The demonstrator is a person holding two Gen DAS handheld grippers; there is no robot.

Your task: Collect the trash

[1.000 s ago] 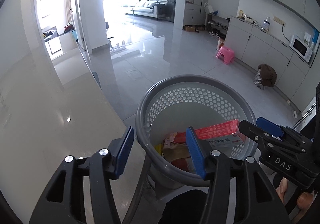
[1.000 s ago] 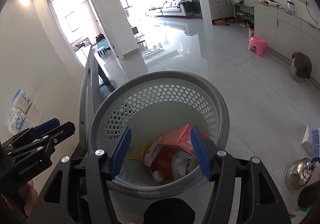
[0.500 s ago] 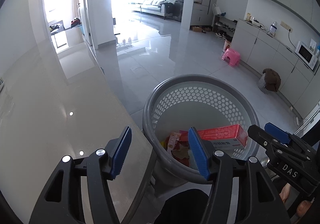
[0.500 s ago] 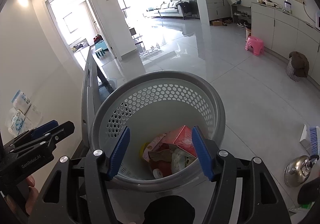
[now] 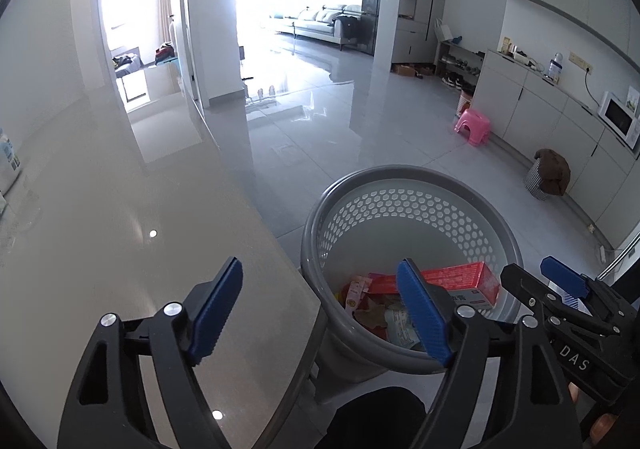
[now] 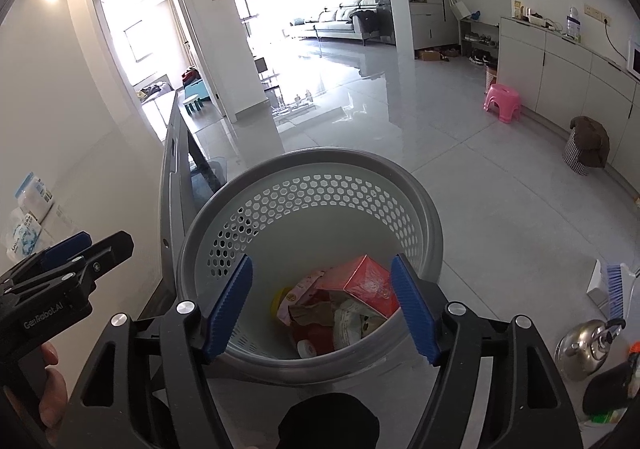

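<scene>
My left gripper has just been opening and its jaws now stand wide with nothing between them, one blue pad over the table edge, the other over the basket's near rim. My right gripper has also just been opening; it is empty too, and its pads bracket the near rim of the grey basket from above. Both point down and forward into that basket, which stands on the floor just right of the table. The trash lies at the basket's bottom, below and slightly ahead of both claws: a red carton, crumpled wrappers and a small white roll I cannot identify. In the left view the carton's long axis runs left to right across my line of sight, its right end tipped toward the far right wall of the basket. I judge the collected pieces already dropped in. The next piece probably lies on the table, nearer my left hand.
</scene>
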